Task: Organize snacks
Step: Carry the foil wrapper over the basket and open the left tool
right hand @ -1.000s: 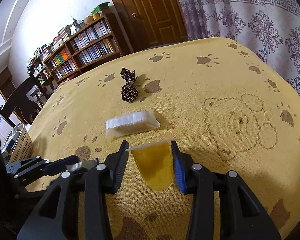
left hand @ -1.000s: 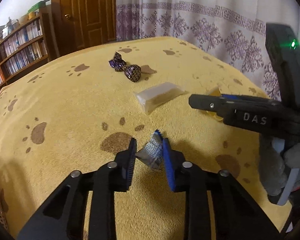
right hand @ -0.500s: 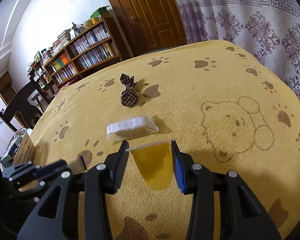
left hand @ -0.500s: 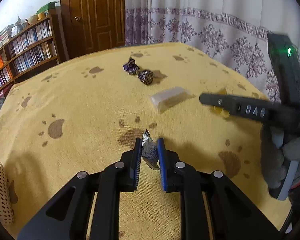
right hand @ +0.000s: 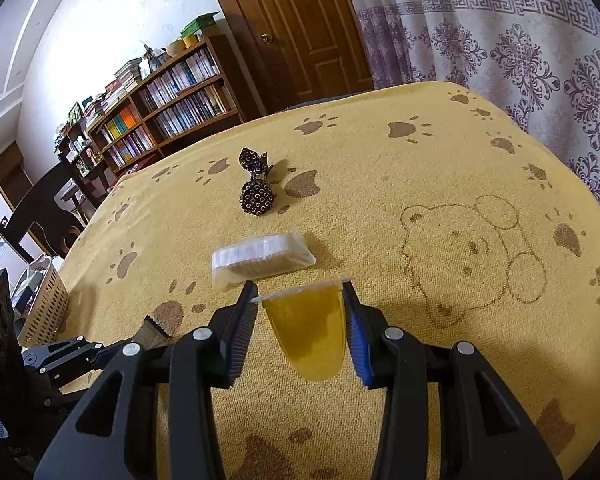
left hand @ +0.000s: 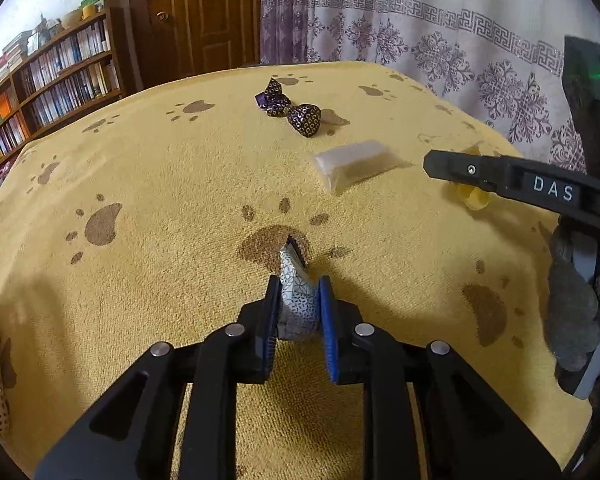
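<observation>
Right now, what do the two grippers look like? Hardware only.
Both the left gripper and the right gripper are matte black linkage frames with silver pivot pins; each has one black ribbed pad and one blue. The right's side reads "DAS", green LED lit above. A grey glove holds it.

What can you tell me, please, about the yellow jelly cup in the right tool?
The jelly cup is a small translucent plastic cup filled with amber-yellow jelly, tapering to a rounded base, its flat film lid sealed and overhanging the rim. It lies on its side, lid facing away from the camera, between the fingers of the right tool, just above the yellow paw-print towel.
</observation>
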`<act>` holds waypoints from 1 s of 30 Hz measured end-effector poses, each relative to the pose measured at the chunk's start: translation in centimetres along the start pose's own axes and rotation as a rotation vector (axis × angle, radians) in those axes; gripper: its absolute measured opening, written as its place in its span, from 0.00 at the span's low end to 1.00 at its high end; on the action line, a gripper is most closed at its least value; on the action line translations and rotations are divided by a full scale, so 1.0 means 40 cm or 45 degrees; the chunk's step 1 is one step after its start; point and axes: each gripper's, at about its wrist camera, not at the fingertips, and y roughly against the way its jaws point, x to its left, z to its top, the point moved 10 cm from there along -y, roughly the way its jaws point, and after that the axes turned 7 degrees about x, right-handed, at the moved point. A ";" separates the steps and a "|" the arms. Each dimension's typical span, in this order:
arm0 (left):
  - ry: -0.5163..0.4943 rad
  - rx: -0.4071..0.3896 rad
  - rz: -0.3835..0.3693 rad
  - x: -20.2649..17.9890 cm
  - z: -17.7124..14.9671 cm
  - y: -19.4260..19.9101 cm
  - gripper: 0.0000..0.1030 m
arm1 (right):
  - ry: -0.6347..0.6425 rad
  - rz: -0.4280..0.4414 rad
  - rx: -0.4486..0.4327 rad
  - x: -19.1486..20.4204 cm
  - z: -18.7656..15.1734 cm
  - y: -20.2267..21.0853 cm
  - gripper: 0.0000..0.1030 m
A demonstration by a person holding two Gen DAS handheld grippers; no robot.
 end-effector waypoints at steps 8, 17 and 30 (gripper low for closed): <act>0.174 -0.146 0.104 0.127 0.040 0.122 0.18 | 0.000 0.013 -0.026 0.008 0.010 0.018 0.41; 0.316 -0.316 0.298 0.300 0.041 0.321 0.18 | 0.026 0.022 -0.033 0.031 0.003 0.028 0.41; 0.516 -0.427 0.552 0.566 -0.036 0.529 0.18 | 0.047 0.033 -0.040 0.050 -0.002 0.039 0.41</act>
